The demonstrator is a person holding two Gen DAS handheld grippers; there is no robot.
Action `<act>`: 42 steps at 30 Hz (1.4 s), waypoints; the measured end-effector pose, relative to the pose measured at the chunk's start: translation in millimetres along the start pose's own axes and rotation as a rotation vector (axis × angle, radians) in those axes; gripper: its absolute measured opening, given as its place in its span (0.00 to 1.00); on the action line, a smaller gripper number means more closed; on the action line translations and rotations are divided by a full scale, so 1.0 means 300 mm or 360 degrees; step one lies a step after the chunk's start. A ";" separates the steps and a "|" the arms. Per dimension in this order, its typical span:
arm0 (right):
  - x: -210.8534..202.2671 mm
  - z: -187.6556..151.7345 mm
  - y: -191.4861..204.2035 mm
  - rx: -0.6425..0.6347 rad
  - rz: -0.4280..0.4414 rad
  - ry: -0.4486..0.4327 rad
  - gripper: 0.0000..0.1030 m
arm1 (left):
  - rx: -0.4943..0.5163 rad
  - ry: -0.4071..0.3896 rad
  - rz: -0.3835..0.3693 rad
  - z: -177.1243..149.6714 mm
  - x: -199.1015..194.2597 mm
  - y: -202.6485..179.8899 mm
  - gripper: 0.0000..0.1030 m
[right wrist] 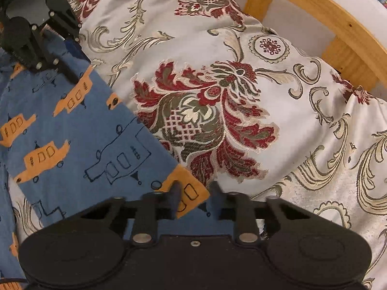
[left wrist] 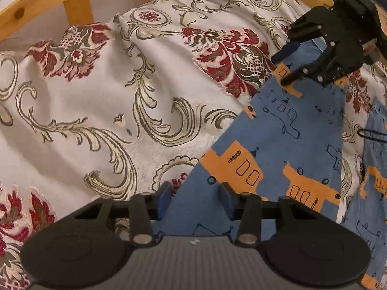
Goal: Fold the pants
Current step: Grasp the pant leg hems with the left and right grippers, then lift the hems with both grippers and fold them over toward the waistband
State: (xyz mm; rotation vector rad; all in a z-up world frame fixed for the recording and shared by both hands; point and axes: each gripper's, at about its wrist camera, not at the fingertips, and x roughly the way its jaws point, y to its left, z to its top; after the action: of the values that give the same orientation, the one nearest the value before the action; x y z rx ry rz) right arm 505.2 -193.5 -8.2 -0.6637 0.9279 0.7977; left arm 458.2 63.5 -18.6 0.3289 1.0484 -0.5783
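The pants (left wrist: 278,149) are blue with orange bus prints and lie flat on a patterned bedspread; they also show in the right wrist view (right wrist: 79,140). My left gripper (left wrist: 196,198) is open, its fingers on either side of one end of the pants' edge. My right gripper (right wrist: 194,195) is open around the other corner of that edge, an orange patch between its fingers. Each gripper shows in the other's view: the right one (left wrist: 287,65) at the upper right, the left one (right wrist: 70,60) at the upper left.
The cream bedspread (left wrist: 101,101) with red and olive floral pattern covers the surface (right wrist: 278,111). A wooden rail (left wrist: 77,2) runs along the far side (right wrist: 314,9). Another fold of the blue fabric (left wrist: 375,169) with a black cord lies at the right.
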 end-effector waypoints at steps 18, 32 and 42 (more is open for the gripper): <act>-0.224 -0.160 0.256 0.0083 -0.0490 -0.0398 0.02 | 0.0002 -0.0290 0.0487 -0.067 -0.196 -0.245 0.02; -0.497 -0.427 0.678 0.0091 -0.0803 -0.0663 0.02 | 0.0306 -0.0598 0.0682 -0.299 -0.392 -0.594 0.02; -0.579 -0.614 0.995 0.0161 -0.0836 -0.0583 0.02 | 0.0432 -0.0545 0.0493 -0.586 -0.459 -0.833 0.02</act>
State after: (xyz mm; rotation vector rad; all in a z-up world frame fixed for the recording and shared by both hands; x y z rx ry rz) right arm 116.2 -228.3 16.0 -0.6091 0.4249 0.3790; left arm 133.4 -7.1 24.1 0.5965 0.5736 -0.4752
